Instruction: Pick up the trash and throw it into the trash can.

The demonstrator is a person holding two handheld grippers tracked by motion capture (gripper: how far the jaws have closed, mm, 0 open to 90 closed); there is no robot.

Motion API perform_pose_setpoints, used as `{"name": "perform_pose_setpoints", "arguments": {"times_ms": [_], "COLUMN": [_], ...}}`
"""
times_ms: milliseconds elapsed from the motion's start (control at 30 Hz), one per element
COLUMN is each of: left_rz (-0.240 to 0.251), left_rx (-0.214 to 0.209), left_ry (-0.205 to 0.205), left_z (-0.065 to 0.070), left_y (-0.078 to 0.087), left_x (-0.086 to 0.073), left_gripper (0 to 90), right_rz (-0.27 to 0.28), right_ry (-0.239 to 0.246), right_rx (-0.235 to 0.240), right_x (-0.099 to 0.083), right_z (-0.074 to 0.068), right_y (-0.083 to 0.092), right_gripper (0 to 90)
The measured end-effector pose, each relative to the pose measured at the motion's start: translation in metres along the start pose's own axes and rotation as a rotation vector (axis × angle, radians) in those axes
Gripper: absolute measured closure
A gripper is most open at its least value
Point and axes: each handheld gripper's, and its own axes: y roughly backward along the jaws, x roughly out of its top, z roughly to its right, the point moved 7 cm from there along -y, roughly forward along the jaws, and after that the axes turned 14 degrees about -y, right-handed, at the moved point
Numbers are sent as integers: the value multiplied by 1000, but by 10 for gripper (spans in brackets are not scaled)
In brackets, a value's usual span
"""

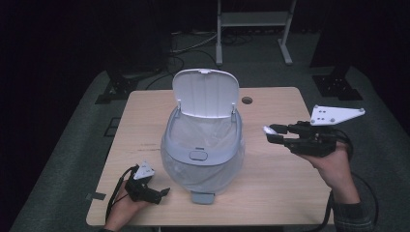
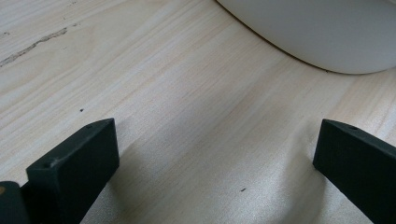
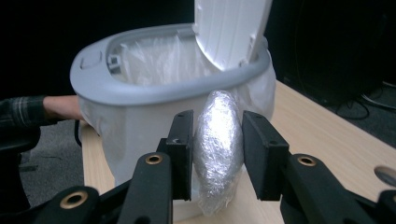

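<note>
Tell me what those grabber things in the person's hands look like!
Both are black with two blocky jaws. The right gripper has brass-coloured rivets, a grey three-cornered plate dotted with holes, and a black cable. The left gripper has a smaller plate too. A dark checked sleeve shows.

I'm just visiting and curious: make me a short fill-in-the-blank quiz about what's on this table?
1. The white plastic bin on the wooden table has its lid ____.
2. The right gripper is shut on a lump wrapped in ____.
3. The bin is lined with a clear plastic ____.
4. The left gripper holds ____.

Missing words: open; silver foil; bag; nothing
</note>
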Motion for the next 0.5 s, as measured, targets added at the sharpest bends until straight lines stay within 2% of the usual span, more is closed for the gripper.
{"name": "perform_pose_setpoints", "arguments": {"times_ms": [500], "left_rz": [-1], "left_rx": [-1], "left_ry": [-1], "left_z": [0], "left_y": [0], "left_x": [0], "left_gripper": [0], "right_rz": [25], "right_ry": [43], "right_rx": [85], "right_x": [31], "right_z": [-22], "right_y": [-18], "right_gripper": [644]}}
